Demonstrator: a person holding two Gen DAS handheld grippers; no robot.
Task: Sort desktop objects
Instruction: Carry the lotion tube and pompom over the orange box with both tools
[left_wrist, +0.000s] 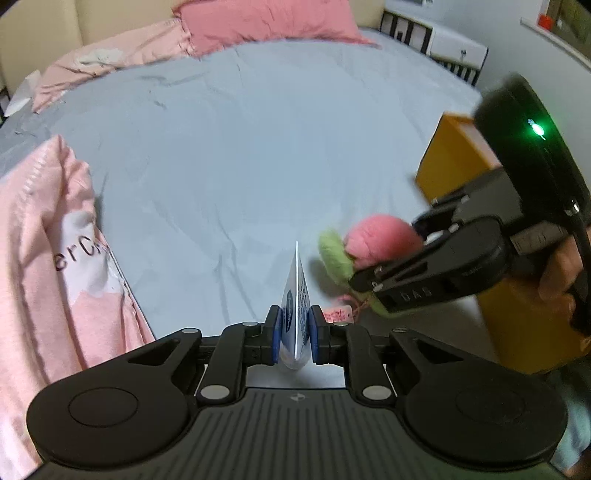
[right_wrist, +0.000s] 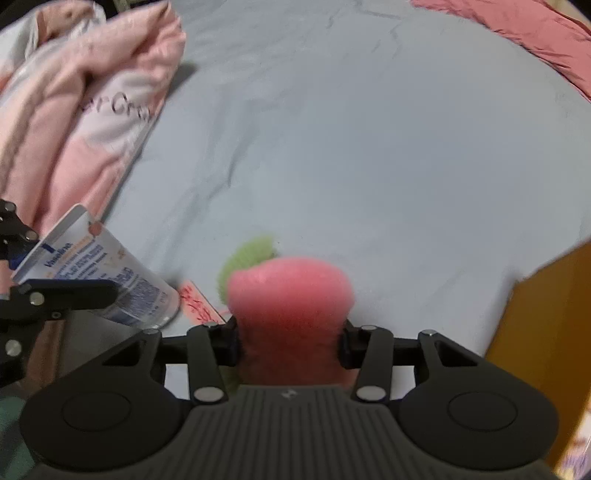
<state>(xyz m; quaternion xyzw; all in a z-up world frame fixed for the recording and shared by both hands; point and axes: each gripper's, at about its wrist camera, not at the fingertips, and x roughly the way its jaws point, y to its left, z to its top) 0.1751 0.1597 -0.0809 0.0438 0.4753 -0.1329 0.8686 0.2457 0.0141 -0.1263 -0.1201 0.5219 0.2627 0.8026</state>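
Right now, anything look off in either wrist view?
Setting is odd for a desktop sort: everything sits on a bed sheet, not a desk. Left gripper pinches the lotion tube by its flat crimped end. Right gripper is around the pink plush. No spills or damage.

Pale grey-blue bedsheet (left_wrist: 240, 147); pink quilt with white patch and dark lettering (left_wrist: 48, 258); fuzzy pink plush with green leaf (right_wrist: 291, 295); white squeeze tube with blue print (right_wrist: 110, 284); orange-yellow box (left_wrist: 450, 162); blue finger pads (left_wrist: 275, 334).

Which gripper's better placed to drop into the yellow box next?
Right. The right gripper holds the pink plush with the yellow box just beside it; the left gripper, clamping the tube, sits farther from it.
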